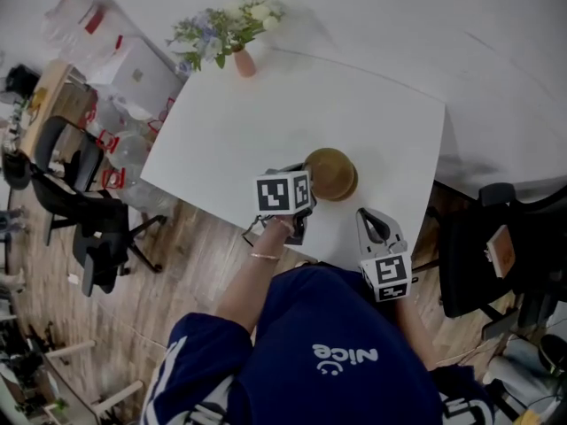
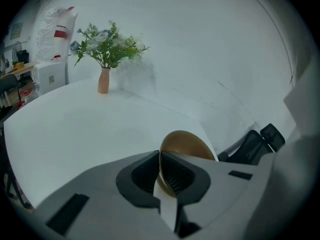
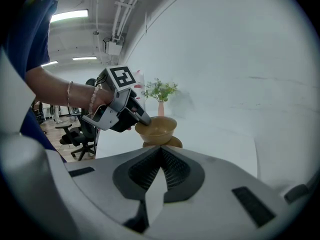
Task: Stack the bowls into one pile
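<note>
A brown bowl point(image 1: 330, 172) hangs just above a second brown bowl point(image 3: 167, 143) that stands on the white table point(image 1: 266, 122). My left gripper point(image 1: 307, 200) is shut on the near rim of the upper bowl point(image 2: 186, 145), its pads pinching the wall. From the right gripper view I see the held bowl point(image 3: 157, 128) level, with the left gripper point(image 3: 139, 123) coming in from the left. My right gripper point(image 1: 367, 216) hovers near the table's front edge, to the right of the bowls; its jaws point(image 3: 161, 156) are shut with nothing between them.
A small pink vase of flowers point(image 1: 244, 60) stands at the table's far edge. A black office chair point(image 1: 84, 211) sits on the wooden floor to the left, another chair point(image 1: 496, 246) to the right. A white wall runs behind the table.
</note>
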Demonstrator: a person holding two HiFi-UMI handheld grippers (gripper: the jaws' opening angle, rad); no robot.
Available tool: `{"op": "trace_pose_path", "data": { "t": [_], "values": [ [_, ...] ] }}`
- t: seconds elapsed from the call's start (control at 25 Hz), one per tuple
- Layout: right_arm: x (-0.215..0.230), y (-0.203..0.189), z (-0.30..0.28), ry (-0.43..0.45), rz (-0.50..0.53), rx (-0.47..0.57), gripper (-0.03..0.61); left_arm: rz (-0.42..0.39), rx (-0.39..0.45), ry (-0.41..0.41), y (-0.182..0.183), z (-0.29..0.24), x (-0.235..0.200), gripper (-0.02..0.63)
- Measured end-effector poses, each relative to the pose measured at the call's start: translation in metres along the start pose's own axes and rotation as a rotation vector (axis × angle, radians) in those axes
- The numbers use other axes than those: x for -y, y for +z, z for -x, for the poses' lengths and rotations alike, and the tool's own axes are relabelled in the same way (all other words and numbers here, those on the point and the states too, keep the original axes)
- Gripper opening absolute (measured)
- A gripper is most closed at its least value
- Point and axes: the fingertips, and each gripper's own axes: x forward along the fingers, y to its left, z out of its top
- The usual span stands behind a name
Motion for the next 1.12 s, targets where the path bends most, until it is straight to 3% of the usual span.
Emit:
{"op": "trace_pose_path", "data": {
  "t": [0.4, 1.12],
  "values": [
    [0.013, -0.006, 0.003, -0.021, -0.023, -0.010, 0.023, -0.029, -0.058, 0.005, -0.010, -0.019, 0.008, 0.031],
    [0.025, -0.010, 0.000, -0.029, -0.065, -0.006, 0.023, -0.061, -0.080, -0.009, -0.024, -0.040, 0.008, 0.032]
  ]
}}
